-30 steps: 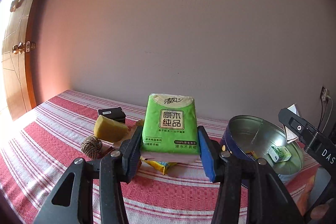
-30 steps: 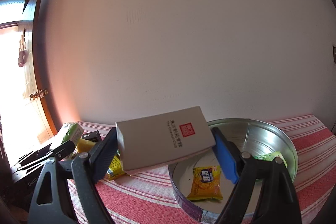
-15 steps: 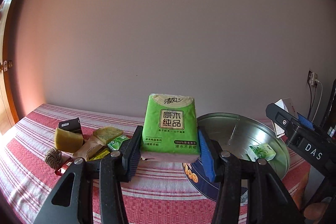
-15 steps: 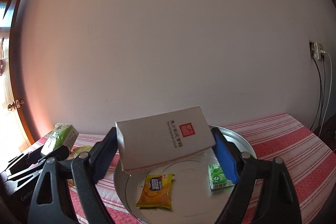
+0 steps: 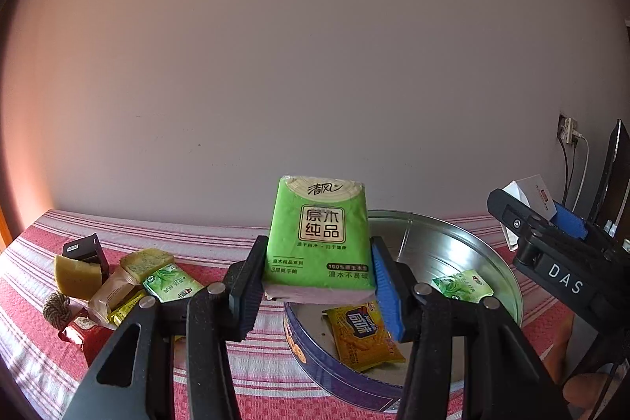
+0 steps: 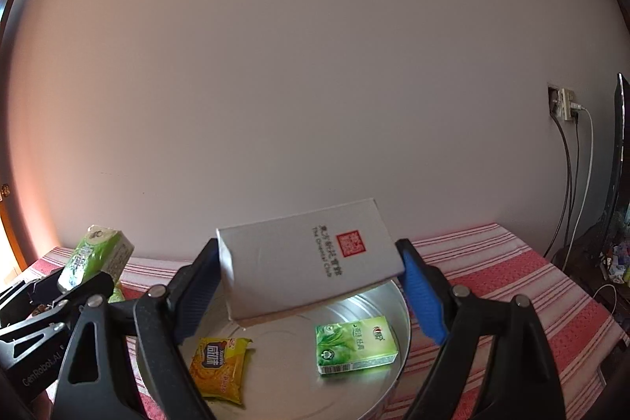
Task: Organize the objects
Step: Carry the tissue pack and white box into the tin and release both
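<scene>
My left gripper is shut on a green tissue pack, held upright above the near left rim of the round metal tin. The same pack shows at the left of the right wrist view. My right gripper is shut on a white box with a red seal, tilted, hanging over the tin. Inside the tin lie a yellow biscuit packet and a small green carton. The right gripper and its white box appear at the right edge of the left wrist view.
On the red-striped cloth, left of the tin, lies a pile: a black box, a yellow sponge wedge, a twine ball, a green packet and other wrappers. A wall socket with cables is at the right.
Both grippers have swung to the right with their loads. The tin has come under them and the pile has slid to the left. The door has left both views.
</scene>
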`<act>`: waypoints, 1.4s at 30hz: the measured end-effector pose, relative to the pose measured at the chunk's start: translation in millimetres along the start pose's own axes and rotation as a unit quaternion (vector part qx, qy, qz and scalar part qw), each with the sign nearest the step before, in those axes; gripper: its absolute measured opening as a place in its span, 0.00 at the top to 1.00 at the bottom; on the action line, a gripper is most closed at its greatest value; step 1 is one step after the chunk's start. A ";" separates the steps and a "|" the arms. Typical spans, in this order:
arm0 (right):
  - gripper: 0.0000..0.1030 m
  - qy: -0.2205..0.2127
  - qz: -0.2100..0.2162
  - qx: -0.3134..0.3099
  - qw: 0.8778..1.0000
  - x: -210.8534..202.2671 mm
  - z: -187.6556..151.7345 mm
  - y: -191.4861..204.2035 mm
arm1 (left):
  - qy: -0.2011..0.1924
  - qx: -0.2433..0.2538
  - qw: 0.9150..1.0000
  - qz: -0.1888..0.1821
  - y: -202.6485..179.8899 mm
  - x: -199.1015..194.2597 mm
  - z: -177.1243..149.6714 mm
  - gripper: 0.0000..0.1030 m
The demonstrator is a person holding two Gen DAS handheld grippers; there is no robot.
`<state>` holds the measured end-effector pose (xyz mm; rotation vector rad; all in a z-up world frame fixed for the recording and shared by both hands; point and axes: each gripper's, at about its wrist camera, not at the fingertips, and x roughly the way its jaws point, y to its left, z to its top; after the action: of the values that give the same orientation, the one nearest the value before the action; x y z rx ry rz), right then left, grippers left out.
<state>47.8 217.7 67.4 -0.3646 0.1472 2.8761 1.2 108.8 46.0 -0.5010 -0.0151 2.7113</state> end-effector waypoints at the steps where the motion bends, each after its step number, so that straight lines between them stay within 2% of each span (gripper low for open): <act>1: 0.16 0.003 -0.006 0.000 1.000 2.6 -0.6 -3.7 | 0.002 0.002 1.000 -0.003 -3.4 3.0 -0.5 0.50; 6: 0.16 0.009 -0.037 -0.006 0.999 15.2 -4.4 -17.8 | 0.012 0.009 1.000 -0.013 -18.2 17.8 -5.1 0.50; 14: 0.16 0.027 -0.060 -0.003 0.998 26.9 -5.4 -30.6 | 0.026 0.025 0.999 -0.022 -36.6 36.8 -13.0 0.50; 21: 0.16 0.054 -0.060 0.000 0.997 42.1 -13.1 -35.0 | 0.047 0.026 0.998 -0.023 -34.3 54.3 -21.3 0.50; 28: 0.16 0.063 -0.062 -0.014 0.996 48.5 -19.3 -29.1 | 0.058 0.032 0.998 -0.021 -29.8 63.4 -29.0 0.50; 42: 0.15 0.091 -0.050 -0.006 0.995 64.9 -24.5 -38.5 | 0.076 0.038 0.996 -0.001 -17.8 75.6 -40.2 0.50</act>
<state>2.1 266.2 24.4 -0.6190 0.1380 2.7434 -43.5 151.0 -16.1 -0.6816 0.1278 2.6524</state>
